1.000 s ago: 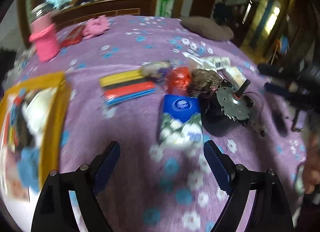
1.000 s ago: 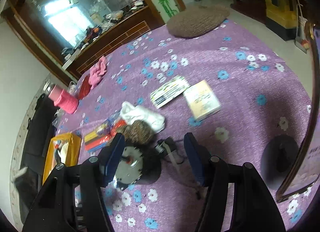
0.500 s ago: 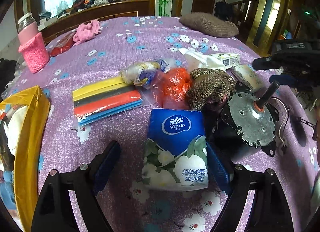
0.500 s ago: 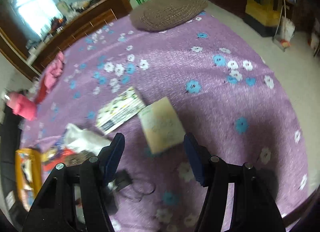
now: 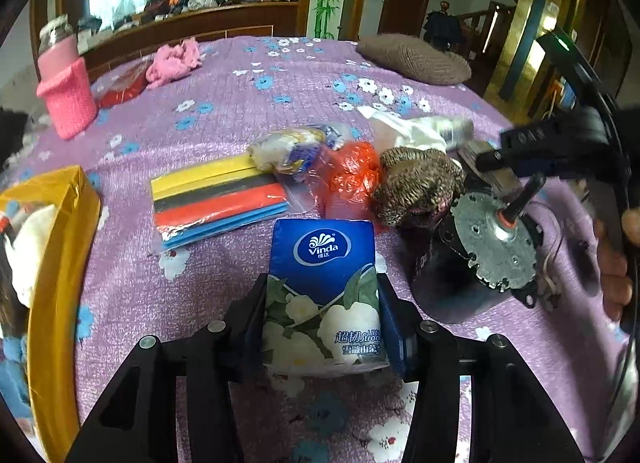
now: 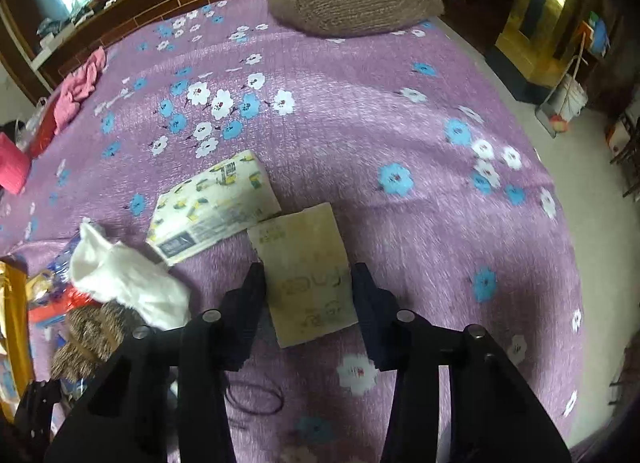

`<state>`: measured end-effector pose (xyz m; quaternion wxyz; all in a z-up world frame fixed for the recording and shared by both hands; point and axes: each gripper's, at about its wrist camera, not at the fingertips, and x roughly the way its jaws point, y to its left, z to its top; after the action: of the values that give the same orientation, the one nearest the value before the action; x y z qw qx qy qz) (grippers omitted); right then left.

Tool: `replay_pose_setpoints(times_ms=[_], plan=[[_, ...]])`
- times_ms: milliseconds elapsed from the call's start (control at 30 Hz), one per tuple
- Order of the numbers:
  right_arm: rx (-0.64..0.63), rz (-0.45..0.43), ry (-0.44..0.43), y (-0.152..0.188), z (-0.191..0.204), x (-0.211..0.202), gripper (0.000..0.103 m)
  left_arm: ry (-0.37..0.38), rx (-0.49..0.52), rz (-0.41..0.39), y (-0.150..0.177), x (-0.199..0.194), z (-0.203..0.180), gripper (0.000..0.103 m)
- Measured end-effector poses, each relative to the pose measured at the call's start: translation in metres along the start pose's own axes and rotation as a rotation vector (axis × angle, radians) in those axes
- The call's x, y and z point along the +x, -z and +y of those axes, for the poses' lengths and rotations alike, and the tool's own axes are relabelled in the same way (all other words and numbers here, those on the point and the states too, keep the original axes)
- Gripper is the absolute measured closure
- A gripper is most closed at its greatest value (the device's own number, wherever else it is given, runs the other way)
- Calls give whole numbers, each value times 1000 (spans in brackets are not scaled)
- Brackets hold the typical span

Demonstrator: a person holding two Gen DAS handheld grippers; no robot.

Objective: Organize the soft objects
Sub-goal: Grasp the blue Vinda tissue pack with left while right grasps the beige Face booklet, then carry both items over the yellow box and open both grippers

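My left gripper (image 5: 322,311) is shut on a blue Vinda tissue pack (image 5: 322,295) that lies on the purple flowered bedspread (image 5: 248,103). My right gripper (image 6: 310,287) is closed in around a beige tissue pack (image 6: 308,267), with its fingers at the pack's two sides. A white-and-yellow tissue pack (image 6: 212,207) lies just left of it. A white cloth (image 6: 128,283) and a brown fuzzy item (image 5: 416,183) lie between the two grippers.
A yellow box (image 5: 60,263) with soft items stands at the left. Coloured foam strips (image 5: 216,199), an orange bag (image 5: 352,175), a wrapped bundle (image 5: 292,147) and a metal motor (image 5: 488,255) lie ahead. A pink knitted jar (image 5: 68,91), pink cloth (image 5: 176,59) and brown cushion (image 6: 352,3) lie farther off.
My left gripper moved forward and closed on the Vinda pack. My right gripper moved down to the beige pack and narrowed around it.
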<state>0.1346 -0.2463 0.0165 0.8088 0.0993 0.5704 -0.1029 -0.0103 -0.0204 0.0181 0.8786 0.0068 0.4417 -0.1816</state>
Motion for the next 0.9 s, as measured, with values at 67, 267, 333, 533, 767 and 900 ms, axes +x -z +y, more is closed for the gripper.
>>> replay_pose_setpoints(times_ms=[67,267,333,533,767,900], plan=[[15,-19,-4,6,-4,-10,63,27,-35,-2,-1,-6,5,56],[30,-97,-15,23,-6,-57,63,103,-56,-64,9,-51,7,55],[33,-132,-45,31,-3,-78,63,138,-69,-77,16,-70,11,55],[-32,-176,-168,57,28,-125,62,161,-118,-133,43,-134,43,55],[-191,-157,-317,94,112,-148,62,-15,-239,-188,81,-193,135,54],[-270,-122,-392,114,161,-147,62,-130,-342,-178,94,-206,204,54]])
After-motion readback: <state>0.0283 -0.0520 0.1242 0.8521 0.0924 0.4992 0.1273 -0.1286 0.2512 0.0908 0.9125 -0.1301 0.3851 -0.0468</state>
